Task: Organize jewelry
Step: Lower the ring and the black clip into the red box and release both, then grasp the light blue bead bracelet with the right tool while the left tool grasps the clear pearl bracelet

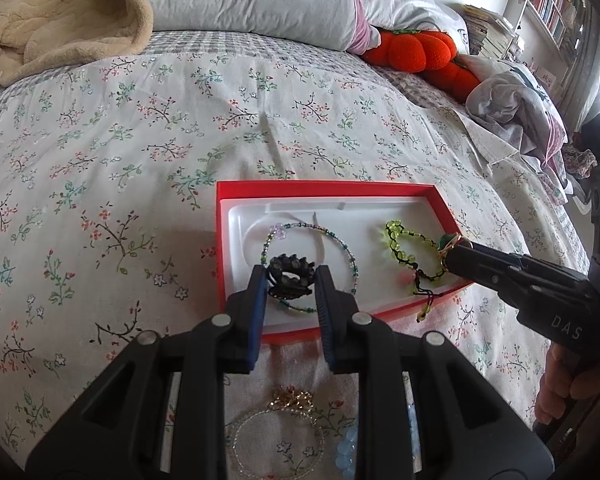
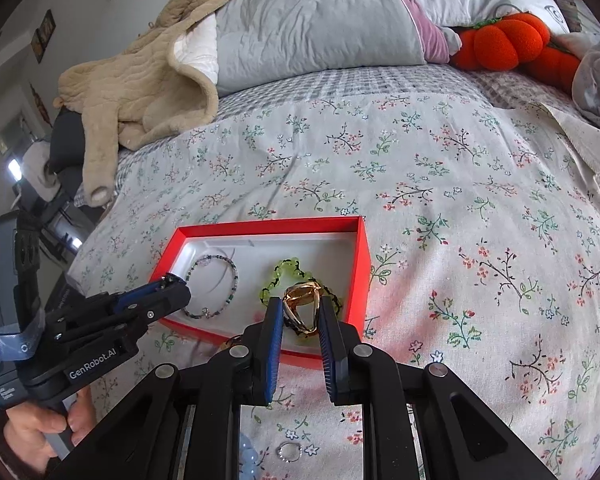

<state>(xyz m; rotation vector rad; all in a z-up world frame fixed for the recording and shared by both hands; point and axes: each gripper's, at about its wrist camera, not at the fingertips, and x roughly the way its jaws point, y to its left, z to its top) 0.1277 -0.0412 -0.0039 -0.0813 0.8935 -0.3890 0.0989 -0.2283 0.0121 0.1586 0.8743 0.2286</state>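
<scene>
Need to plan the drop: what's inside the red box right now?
In the red box, on its white insert: a beaded bracelet and a green bead bracelet. Both grippers hang over it holding pieces, so the insert beneath the dark clip and gold piece is covered.

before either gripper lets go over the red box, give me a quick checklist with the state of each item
1. Left gripper has its piece: ok, shut on the dark hair claw.
2. Right gripper has its piece: ok, shut on the gold ring.
3. Both loads are over the red box: ok, each sits above the white insert.
4. Drop spots free: not ok, the beaded bracelet lies under the claw and the green bracelet under the ring.
5. Grippers apart from each other: ok.
6. Green bracelet fully inside: not ok, its cord hangs over the near rim.
</scene>
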